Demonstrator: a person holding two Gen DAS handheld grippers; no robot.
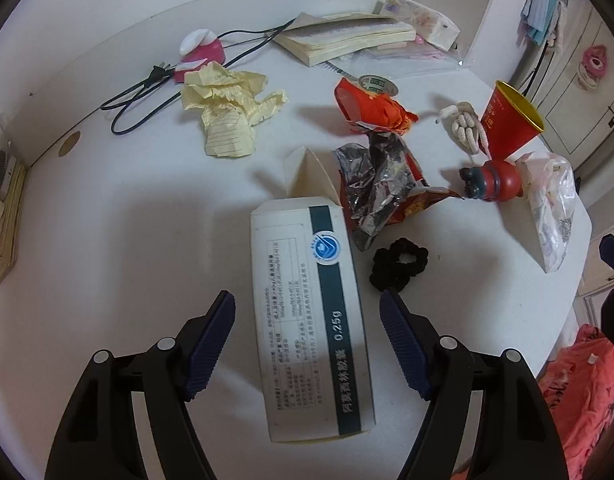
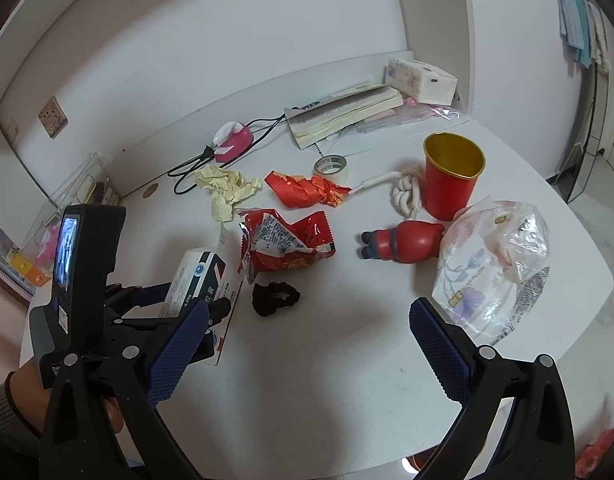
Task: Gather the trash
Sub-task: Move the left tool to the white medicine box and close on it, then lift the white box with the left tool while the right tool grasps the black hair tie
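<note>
White table (image 1: 107, 220) is carrying scattered litter — the medicine box (image 1: 311, 312) is lying between the left tool's (image 1: 307, 308) parted jaws, seemingly untouched, long axis along their reach; the right tool (image 2: 307, 320) is hovering wide open.
</note>
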